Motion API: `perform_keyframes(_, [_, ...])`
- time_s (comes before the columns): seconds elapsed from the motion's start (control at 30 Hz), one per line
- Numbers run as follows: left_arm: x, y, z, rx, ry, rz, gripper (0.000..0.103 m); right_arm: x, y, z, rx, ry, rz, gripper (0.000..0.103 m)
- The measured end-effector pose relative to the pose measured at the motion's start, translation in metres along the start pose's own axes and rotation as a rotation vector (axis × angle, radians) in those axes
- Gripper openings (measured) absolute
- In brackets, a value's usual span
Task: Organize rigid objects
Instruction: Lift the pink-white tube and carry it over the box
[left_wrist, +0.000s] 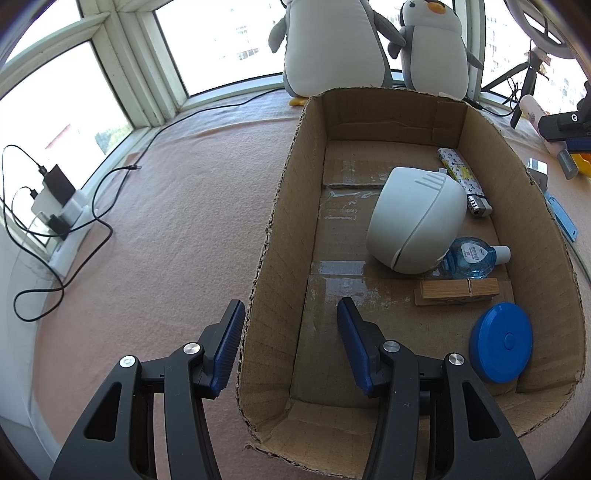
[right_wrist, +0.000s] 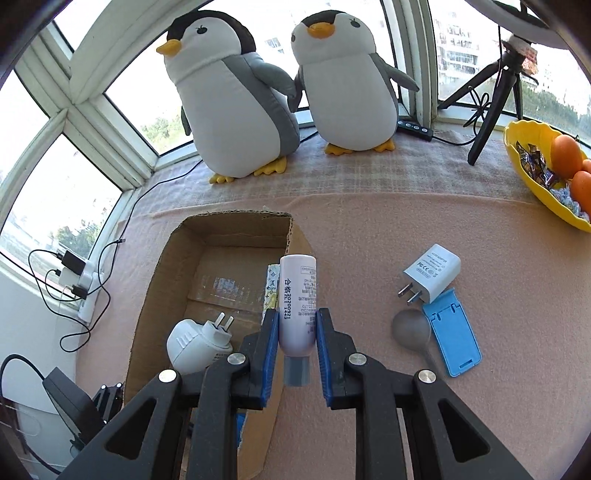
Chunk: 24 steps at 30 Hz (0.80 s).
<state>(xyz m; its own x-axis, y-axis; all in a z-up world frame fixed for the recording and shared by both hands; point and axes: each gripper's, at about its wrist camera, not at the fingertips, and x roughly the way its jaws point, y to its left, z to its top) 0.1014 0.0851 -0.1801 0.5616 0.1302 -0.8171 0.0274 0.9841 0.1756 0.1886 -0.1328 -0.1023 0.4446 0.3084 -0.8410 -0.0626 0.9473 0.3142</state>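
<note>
My right gripper (right_wrist: 297, 314) is shut on a pale lilac tube (right_wrist: 297, 299) with a grey cap, held above the right wall of the cardboard box (right_wrist: 155, 280). My left gripper (left_wrist: 291, 314) is open and empty, its jaws straddling the left wall of the box (left_wrist: 273, 229). Inside the box lie a white plug-in device (left_wrist: 415, 221), a blue liquid bottle (left_wrist: 471, 258), a wooden clip (left_wrist: 458, 291), a blue round disc (left_wrist: 500, 341), a lighter (left_wrist: 478, 205) and a patterned packet (left_wrist: 456, 168). The device also shows in the right wrist view (right_wrist: 195, 343).
On the pink cloth right of the box lie a white charger (right_wrist: 432, 273), a blue phone stand (right_wrist: 452, 332) and a grey spoon (right_wrist: 412, 328). A yellow fruit bowl (right_wrist: 524, 162) stands far right. Two plush penguins (right_wrist: 236, 96) and a tripod (right_wrist: 495, 92) stand at the window. A power strip with cables (left_wrist: 62, 218) lies left.
</note>
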Motion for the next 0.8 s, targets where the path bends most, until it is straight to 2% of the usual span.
perform_keyframes(0.23, [0.000,-0.001,0.000,-0.003,0.000,-0.001,0.052,0.019,0.036,0.000,-0.067,0.014,0.025,0.018])
perform_keyframes(0.7, [0.000,0.000,0.000,-0.002,0.000,-0.001,0.052,0.043,0.059,-0.002,-0.117,0.039,0.020,0.018])
perform_keyframes(0.77, [0.000,0.000,0.000,-0.002,0.000,0.000,0.052,0.042,0.061,-0.001,-0.129,0.034,0.018,0.028])
perform_keyframes(0.8, [0.000,0.000,0.000,-0.002,0.000,0.000,0.052,0.042,0.062,-0.001,-0.135,0.032,0.016,0.045])
